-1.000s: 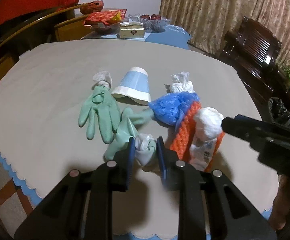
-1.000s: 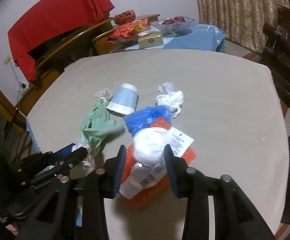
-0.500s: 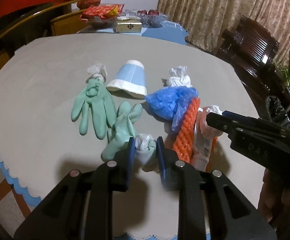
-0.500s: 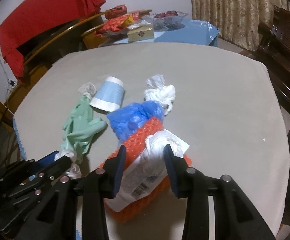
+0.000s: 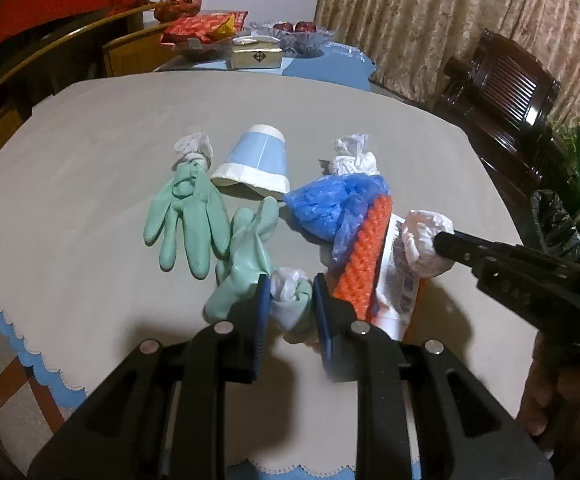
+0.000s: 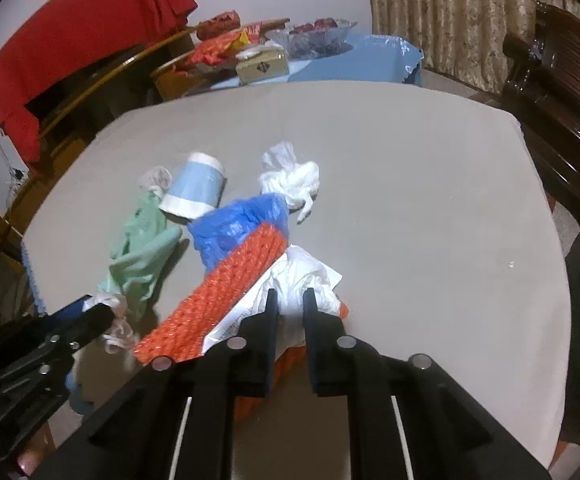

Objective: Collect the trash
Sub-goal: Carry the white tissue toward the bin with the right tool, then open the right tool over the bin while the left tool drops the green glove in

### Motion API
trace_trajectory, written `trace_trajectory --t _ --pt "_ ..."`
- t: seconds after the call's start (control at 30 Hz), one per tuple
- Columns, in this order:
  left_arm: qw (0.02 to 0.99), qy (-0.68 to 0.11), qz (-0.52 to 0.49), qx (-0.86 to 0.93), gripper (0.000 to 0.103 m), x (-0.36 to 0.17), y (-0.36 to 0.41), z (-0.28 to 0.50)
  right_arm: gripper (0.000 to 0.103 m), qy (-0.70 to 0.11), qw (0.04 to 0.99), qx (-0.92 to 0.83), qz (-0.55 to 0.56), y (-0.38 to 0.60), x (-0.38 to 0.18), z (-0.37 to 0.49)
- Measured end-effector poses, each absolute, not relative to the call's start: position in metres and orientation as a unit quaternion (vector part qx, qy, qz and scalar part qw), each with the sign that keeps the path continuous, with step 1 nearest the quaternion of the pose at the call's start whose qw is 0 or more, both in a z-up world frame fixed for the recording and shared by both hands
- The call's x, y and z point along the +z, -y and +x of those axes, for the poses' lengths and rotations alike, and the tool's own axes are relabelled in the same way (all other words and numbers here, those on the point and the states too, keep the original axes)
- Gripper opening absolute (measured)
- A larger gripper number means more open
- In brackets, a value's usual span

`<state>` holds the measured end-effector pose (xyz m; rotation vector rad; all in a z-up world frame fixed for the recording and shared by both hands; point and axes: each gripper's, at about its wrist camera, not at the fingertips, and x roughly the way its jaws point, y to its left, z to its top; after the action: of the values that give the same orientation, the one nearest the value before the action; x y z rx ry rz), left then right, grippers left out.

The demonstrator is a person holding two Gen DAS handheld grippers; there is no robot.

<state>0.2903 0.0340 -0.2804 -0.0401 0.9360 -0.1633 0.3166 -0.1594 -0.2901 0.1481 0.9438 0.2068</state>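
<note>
Right gripper (image 6: 290, 300) jaws just closed, pinching white plastic wad (image 6: 302, 280) at lower centre – left gripper (image 5: 287, 292) clamped on knotted white wad (image 5: 290, 286) – black-lined bin (image 5: 556, 220) off right edge, nearer right hand.

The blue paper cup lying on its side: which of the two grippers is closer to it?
Left. The left gripper, jaws clamped on a small white wad, sits just this side of the blue paper cup. The right gripper is farther, beyond the orange mesh.
</note>
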Motion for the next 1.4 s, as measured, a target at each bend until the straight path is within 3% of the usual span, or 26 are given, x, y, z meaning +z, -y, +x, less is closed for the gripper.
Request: trace_trajectory --t 0.57,1.4 --pt "0.904 -0.418 0.005 -0.089 0.021 -0.229 -0.011 0.26 0.012 -0.394 0.907 0.094 0.119 0.213 -0.212 0.267" --pt "0.912 -0.379 0.045 -0.147 0.021 -0.164 0.144 0.208 0.012 -0.337 0.934 0.009 0.115 0.34 -0.156 0.191"
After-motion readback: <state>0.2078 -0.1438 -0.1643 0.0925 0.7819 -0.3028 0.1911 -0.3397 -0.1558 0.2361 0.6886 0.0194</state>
